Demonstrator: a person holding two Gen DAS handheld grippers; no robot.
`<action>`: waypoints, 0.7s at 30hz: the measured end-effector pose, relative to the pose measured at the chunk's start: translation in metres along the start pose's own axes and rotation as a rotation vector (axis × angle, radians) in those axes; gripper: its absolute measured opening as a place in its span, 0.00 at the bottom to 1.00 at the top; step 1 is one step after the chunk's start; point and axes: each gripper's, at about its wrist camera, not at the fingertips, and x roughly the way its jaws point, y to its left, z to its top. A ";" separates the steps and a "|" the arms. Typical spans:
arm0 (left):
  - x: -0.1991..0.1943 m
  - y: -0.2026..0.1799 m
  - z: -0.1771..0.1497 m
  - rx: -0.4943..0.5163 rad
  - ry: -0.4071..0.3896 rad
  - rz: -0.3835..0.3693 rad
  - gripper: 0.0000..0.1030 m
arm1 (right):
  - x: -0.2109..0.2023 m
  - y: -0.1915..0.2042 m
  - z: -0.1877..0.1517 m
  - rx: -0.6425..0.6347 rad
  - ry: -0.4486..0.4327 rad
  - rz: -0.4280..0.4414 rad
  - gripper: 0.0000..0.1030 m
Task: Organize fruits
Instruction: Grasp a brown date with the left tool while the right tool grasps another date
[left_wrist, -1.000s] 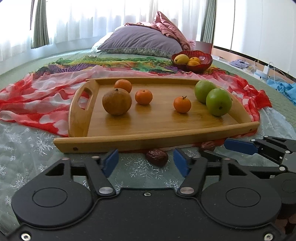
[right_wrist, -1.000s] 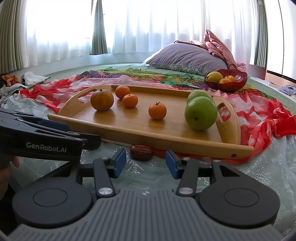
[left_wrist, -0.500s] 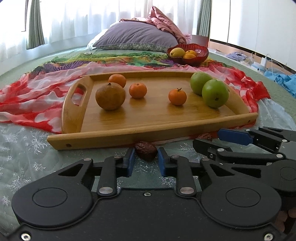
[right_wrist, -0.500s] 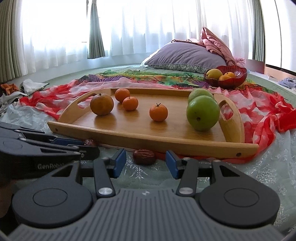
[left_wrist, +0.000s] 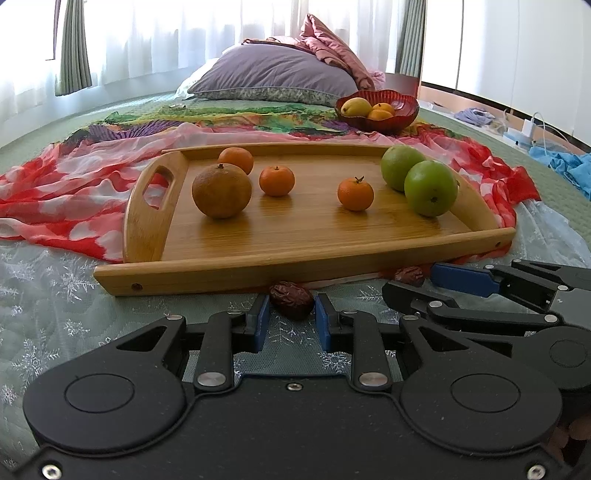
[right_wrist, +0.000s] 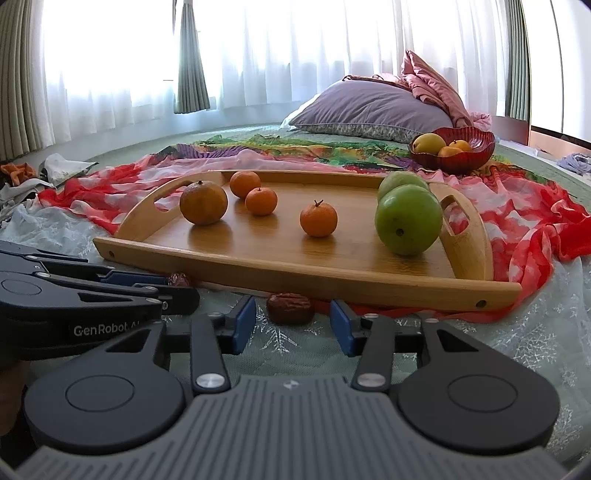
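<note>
A wooden tray (left_wrist: 295, 273) on the bed holds a large brownish orange (left_wrist: 221, 190), three mandarins and two green apples (left_wrist: 430, 188). In front of its near rim, my left gripper (left_wrist: 290, 317) is shut on a dark red date (left_wrist: 290, 304). A second date (right_wrist: 290, 308) lies on the bedcover between the blue pads of my right gripper (right_wrist: 292, 325). Those jaws are closing, with gaps still showing on both sides of the fruit. The left gripper (right_wrist: 110, 291) appears at the left of the right wrist view, and its date (right_wrist: 179, 279) peeks out at its tip.
A red bowl (left_wrist: 376, 110) with yellow and orange fruit stands behind the tray, beside a purple pillow (left_wrist: 273, 77). A red-and-white scarf (left_wrist: 55, 199) spreads under and around the tray. Clothes and a charger lie at the far right.
The left jaws have closed from wide apart onto the date in front of the tray. The right jaws have narrowed a little around the other date.
</note>
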 end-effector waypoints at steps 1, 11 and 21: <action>0.000 0.000 0.000 0.000 0.000 0.001 0.24 | 0.000 0.000 0.000 0.000 0.001 0.001 0.58; -0.003 0.004 0.000 -0.022 -0.009 0.003 0.24 | 0.001 0.002 -0.002 -0.004 0.003 0.005 0.56; -0.005 0.006 0.000 -0.042 -0.022 0.001 0.24 | 0.001 0.002 0.000 -0.004 0.000 -0.003 0.46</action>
